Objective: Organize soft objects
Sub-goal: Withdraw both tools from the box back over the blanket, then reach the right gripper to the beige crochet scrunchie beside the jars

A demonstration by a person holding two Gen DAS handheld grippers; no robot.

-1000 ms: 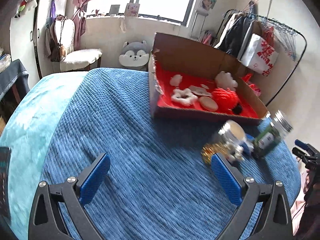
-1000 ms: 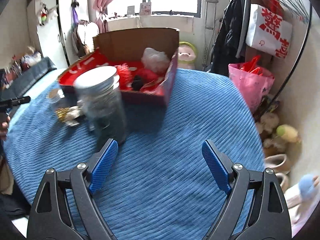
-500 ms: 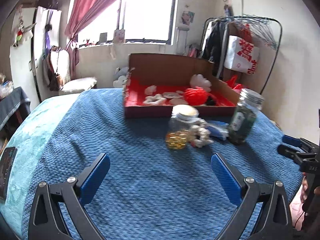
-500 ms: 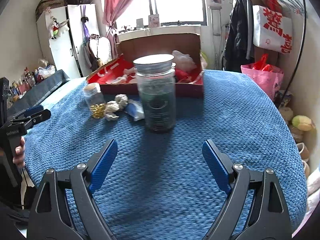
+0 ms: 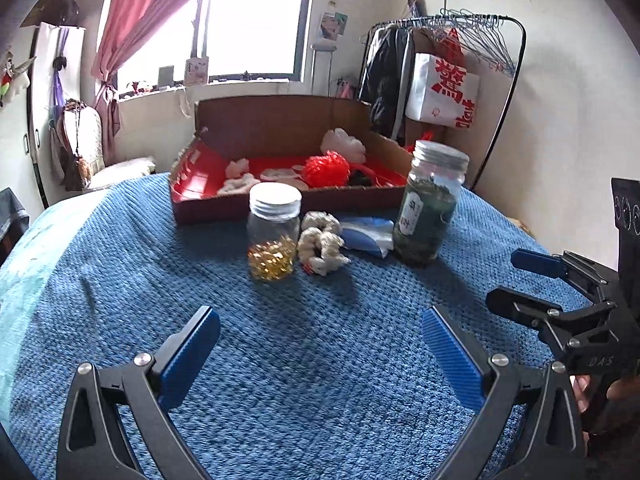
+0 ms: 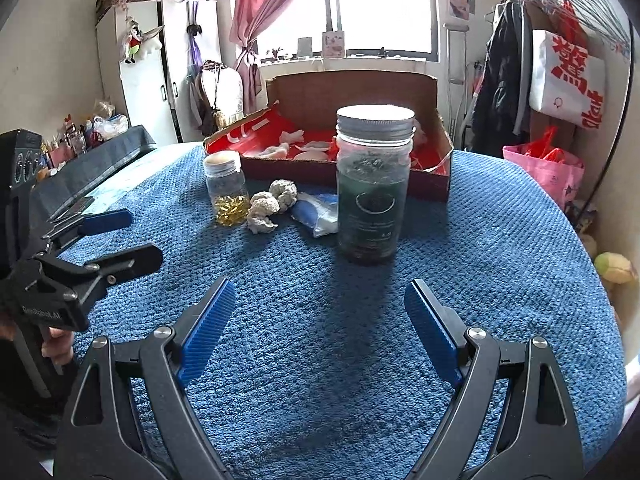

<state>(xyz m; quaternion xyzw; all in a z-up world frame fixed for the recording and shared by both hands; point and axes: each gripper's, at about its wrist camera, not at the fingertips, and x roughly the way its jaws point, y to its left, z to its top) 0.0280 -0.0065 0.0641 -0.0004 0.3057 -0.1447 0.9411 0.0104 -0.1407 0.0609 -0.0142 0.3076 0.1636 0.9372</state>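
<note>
Left wrist view: left gripper and right gripper both released, empty, above blue blanket. Best approach: reach past jars, pinch cream scrunchie ahead, between jars, without toppling glass. Beyond: cardboard box holding red pompom, white soft pieces. Ahead right: dark-leaf jar. Ahead left: yellow-capsule jar.

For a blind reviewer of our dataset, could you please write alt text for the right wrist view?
The open right gripper hovers over a blue blanket, facing a tall dark-filled jar. Behind it lie a cream scrunchie, a small jar of yellow capsules and a red-lined cardboard box; the left gripper is at left.
</note>
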